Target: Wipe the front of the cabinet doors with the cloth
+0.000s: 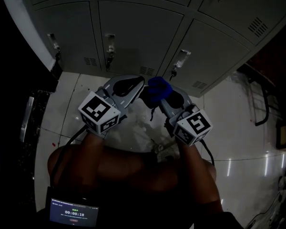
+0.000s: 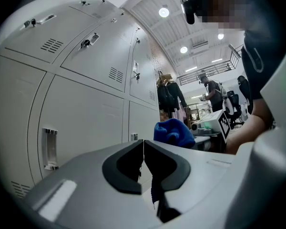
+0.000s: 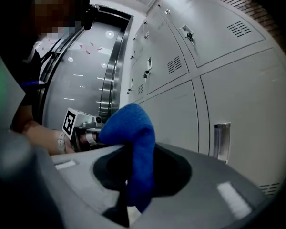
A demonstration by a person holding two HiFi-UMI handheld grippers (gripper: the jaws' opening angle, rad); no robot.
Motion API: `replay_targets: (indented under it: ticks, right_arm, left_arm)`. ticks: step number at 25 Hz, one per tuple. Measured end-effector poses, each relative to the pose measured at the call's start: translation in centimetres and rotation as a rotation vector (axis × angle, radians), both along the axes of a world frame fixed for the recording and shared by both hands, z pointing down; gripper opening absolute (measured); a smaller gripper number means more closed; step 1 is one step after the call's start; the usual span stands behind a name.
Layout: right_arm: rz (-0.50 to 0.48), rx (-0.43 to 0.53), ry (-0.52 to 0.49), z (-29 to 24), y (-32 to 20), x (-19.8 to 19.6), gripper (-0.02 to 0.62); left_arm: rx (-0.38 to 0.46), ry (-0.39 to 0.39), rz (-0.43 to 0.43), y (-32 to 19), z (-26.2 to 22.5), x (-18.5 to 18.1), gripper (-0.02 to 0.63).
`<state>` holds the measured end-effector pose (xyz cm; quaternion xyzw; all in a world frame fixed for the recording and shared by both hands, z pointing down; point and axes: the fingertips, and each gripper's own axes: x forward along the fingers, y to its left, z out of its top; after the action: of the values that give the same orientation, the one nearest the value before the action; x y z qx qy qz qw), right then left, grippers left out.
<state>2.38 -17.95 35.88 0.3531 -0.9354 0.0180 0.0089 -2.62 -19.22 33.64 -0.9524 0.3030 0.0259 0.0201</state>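
Below the grey cabinet doors (image 1: 133, 32), near the centre of the head view, both tongs are seen side by side over the white floor (image 1: 238, 128). The left tongs (image 2: 143, 161) are shown with jaws together, the pads meeting in a thin line, and are pointed toward the lower doors. The right tongs (image 3: 136, 175) are clamped on the blue cloth (image 3: 133, 137), which is bunched above the jaws and hangs down between them. In the head view the cloth is placed at 3 o'clock of the left tongs' tip, just beside it, and near the doors. Marker cubes (image 1: 99, 112) are seen at 7 and 5 o'clock of the cloth. Door latches (image 1: 109, 44) are seen at 12 o'clock. A timer screen (image 1: 74, 211) is shown at 7 o'clock
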Motion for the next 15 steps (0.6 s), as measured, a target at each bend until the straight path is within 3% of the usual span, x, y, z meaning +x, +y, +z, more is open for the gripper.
replay_targets:
  ticks: [6,15]
  right_arm:
    - [0.051,-0.011,-0.052,-0.9,-0.8,2.1,0.074]
    - [0.05,0.026,-0.041,-1.6,-0.4,2.1,0.074]
  left_arm:
    - [-0.007,0.003,0.008,0.3,0.6,0.6,0.008]
    - [0.004,-0.001,0.019,0.8,0.6,1.1,0.007]
